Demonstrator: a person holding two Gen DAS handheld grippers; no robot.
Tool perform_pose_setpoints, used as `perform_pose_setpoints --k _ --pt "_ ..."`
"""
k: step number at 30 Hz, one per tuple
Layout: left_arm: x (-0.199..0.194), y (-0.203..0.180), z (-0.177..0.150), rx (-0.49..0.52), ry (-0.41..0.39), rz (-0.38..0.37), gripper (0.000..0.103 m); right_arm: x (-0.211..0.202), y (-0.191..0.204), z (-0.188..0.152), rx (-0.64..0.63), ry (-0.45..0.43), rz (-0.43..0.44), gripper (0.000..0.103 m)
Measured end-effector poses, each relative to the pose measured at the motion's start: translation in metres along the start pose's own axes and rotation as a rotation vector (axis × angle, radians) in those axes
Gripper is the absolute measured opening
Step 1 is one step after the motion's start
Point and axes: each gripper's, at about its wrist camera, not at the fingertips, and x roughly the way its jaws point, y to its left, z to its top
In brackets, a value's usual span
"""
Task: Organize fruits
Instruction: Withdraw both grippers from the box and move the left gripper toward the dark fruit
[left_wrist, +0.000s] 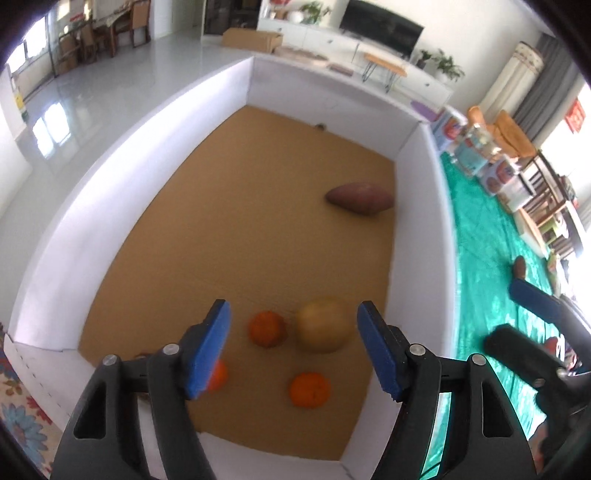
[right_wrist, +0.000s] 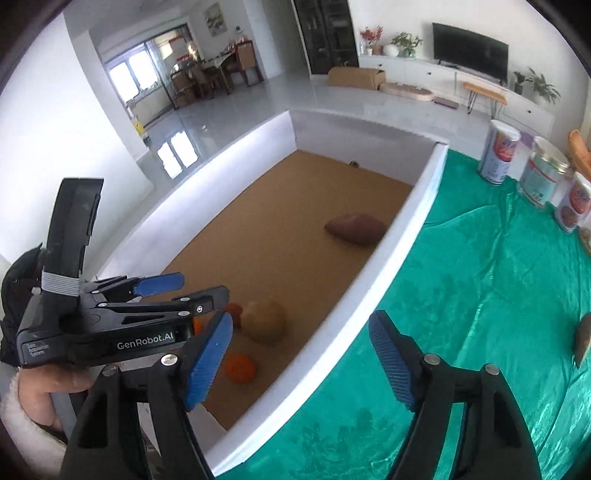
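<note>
A white-walled box (left_wrist: 419, 221) with a brown floor holds the produce. Two oranges (left_wrist: 267, 328) (left_wrist: 309, 389) and a yellow-brown round fruit (left_wrist: 323, 325) lie near its front; a third orange (left_wrist: 218, 376) is half hidden behind a finger. A sweet potato (left_wrist: 360, 198) lies by the right wall. My left gripper (left_wrist: 293, 332) hangs open above the oranges and the round fruit, holding nothing. My right gripper (right_wrist: 301, 325) is open and empty over the box's right wall (right_wrist: 369, 280) and the green cloth (right_wrist: 480, 295). The right wrist view shows the left gripper (right_wrist: 203, 287), an orange (right_wrist: 240, 367), the round fruit (right_wrist: 266, 321) and the sweet potato (right_wrist: 354, 228).
Several tins (right_wrist: 498, 155) stand on the green cloth at the far right. A brown object (right_wrist: 583, 339) lies at the cloth's right edge. A hand in a white sleeve (right_wrist: 40, 391) holds the left gripper. A living room lies beyond the box.
</note>
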Motion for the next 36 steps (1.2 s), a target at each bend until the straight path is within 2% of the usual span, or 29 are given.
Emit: perform_pose_setpoints --k 2,3,5,6,10,12,15,17,19,23,25,31,36 --pt "-0.008 -0.026 -0.007 0.062 -0.054 -0.036 0.074 -0.032 -0.02 -0.025 0.025 -0.087 -0.039 0.092" --pt "-0.01 -0.04 -0.009 0.1 -0.077 -0.055 0.079 -0.047 -0.032 -0.043 0.044 -0.123 -0.07 0.097" --pt "-0.009 -0.064 -0.015 0.17 -0.135 -0.08 0.088 -0.075 -0.056 -0.085 0.086 -0.174 -0.143 0.099" --pt "-0.006 -0.076 -0.019 0.2 -0.156 -0.072 0.089 -0.086 -0.069 -0.108 0.113 -0.189 -0.182 0.099" --pt "0.012 -0.112 -0.032 0.276 -0.135 -0.092 0.089 -0.121 -0.119 -0.196 0.251 -0.193 -0.33 0.099" --pt "0.013 -0.133 -0.042 0.356 -0.14 -0.072 0.085 -0.132 -0.141 -0.233 0.324 -0.176 -0.394 0.099" --pt "0.007 -0.155 -0.058 0.428 -0.194 -0.051 0.081 -0.148 -0.166 -0.271 0.473 -0.201 -0.413 0.099" --pt "0.004 -0.164 -0.067 0.447 -0.202 -0.05 0.081 -0.161 -0.177 -0.277 0.544 -0.25 -0.398 0.099" --pt "0.0 -0.169 -0.076 0.456 -0.207 -0.038 0.081 -0.172 -0.18 -0.275 0.557 -0.296 -0.395 0.099" --pt "-0.005 -0.173 -0.088 0.44 -0.198 -0.032 0.083 -0.166 -0.181 -0.277 0.554 -0.273 -0.398 0.099" --pt "-0.003 -0.175 -0.09 0.427 -0.181 -0.029 0.085 -0.167 -0.176 -0.278 0.551 -0.287 -0.403 0.099" --pt "-0.002 -0.187 -0.098 0.476 -0.184 0.023 0.088 -0.171 -0.18 -0.286 0.575 -0.332 -0.402 0.099" --pt "-0.027 -0.179 -0.098 0.406 -0.344 0.104 0.094 -0.202 -0.176 -0.298 0.602 -0.46 -0.411 0.101"
